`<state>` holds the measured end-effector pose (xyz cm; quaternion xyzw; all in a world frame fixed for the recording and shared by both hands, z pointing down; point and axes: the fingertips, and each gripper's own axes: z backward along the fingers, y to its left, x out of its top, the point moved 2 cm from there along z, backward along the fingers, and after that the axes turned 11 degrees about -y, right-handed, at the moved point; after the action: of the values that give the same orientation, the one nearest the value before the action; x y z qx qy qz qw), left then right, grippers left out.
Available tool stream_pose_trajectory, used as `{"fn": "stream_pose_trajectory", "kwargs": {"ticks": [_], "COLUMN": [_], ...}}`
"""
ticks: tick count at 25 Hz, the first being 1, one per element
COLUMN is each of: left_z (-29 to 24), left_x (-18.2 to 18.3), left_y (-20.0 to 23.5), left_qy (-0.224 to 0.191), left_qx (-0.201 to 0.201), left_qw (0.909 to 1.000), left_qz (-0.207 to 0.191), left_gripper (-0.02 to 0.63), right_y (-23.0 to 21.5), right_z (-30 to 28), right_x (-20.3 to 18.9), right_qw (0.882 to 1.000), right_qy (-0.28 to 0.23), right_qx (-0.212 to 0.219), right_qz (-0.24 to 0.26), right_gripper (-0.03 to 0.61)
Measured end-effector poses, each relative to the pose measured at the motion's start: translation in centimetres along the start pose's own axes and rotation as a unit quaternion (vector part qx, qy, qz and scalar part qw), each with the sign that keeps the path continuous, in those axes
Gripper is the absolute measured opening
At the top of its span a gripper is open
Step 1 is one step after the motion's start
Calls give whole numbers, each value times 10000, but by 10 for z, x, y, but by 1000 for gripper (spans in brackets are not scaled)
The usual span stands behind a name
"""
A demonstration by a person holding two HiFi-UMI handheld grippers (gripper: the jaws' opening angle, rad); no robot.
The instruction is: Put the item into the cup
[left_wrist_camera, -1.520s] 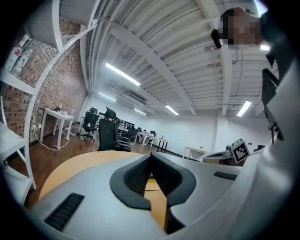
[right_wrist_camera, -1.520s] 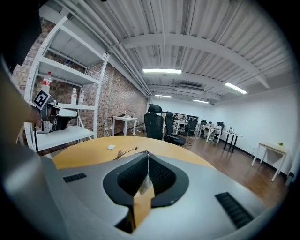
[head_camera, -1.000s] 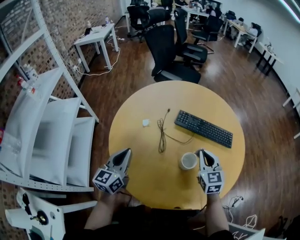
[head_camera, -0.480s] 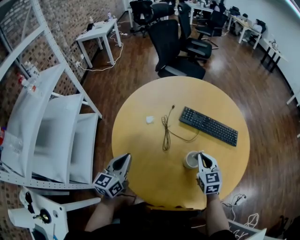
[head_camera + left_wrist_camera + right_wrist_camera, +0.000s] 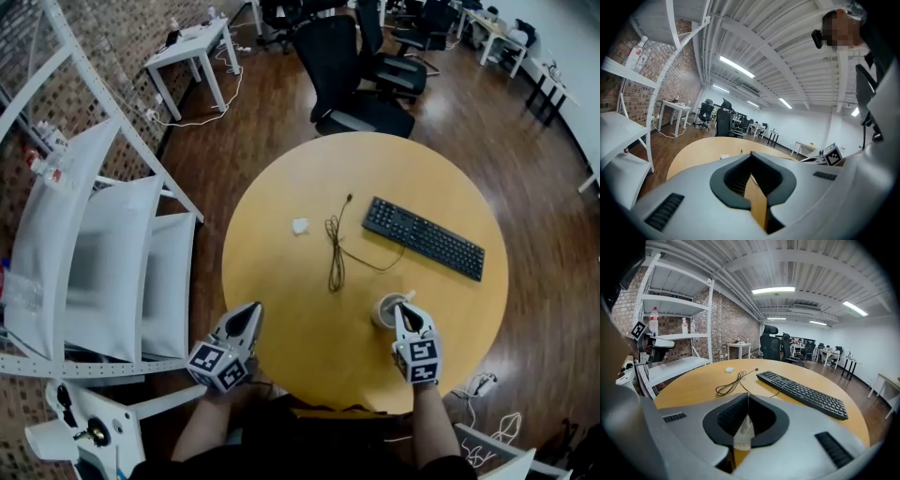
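A small white item [image 5: 300, 226] lies on the round yellow table [image 5: 281, 281], far from both grippers; it also shows in the right gripper view [image 5: 729, 369] and the left gripper view [image 5: 724, 156]. A white cup [image 5: 384, 309] stands upright near the front right. My right gripper [image 5: 402, 307] is shut, its tip at the cup's right rim. In the right gripper view [image 5: 747, 401] a whitish sliver shows low in the slit between the jaws; I cannot tell what it is. My left gripper [image 5: 251, 312] hovers at the table's front left edge, shut and empty [image 5: 751, 161].
A black keyboard [image 5: 424, 238] lies at the right, a coiled black cable [image 5: 335, 248] mid-table. White shelving [image 5: 94, 262] stands close on the left. Black office chairs [image 5: 352, 75] are behind the table.
The head view has shifted a little. My right gripper's tip has edged closer to the cup's rim. The left gripper and the white item have kept their places.
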<state>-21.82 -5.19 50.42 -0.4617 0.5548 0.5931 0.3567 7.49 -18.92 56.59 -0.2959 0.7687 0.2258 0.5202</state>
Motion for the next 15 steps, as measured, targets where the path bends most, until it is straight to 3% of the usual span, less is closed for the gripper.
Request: {"fn": "stream_pose_trajectory", "kwargs": {"ticks": [12,15], "left_z": [-7,-6], "left_x": [-1,-1], "left_y": [-2,-4], "left_qy": [45,40], "left_qx": [-163,-183], "left_qw": [9998,9998], "left_qz": [50,62], "left_gripper": [-7,-7], "right_y": [1,3], "right_z": [1,2], "right_x": [-15,-16], "right_qw": [9995,9992], "right_qy": [193,212], "right_qx": [1,57], "right_qz": [-267,-323], "right_gripper": [31,100]}}
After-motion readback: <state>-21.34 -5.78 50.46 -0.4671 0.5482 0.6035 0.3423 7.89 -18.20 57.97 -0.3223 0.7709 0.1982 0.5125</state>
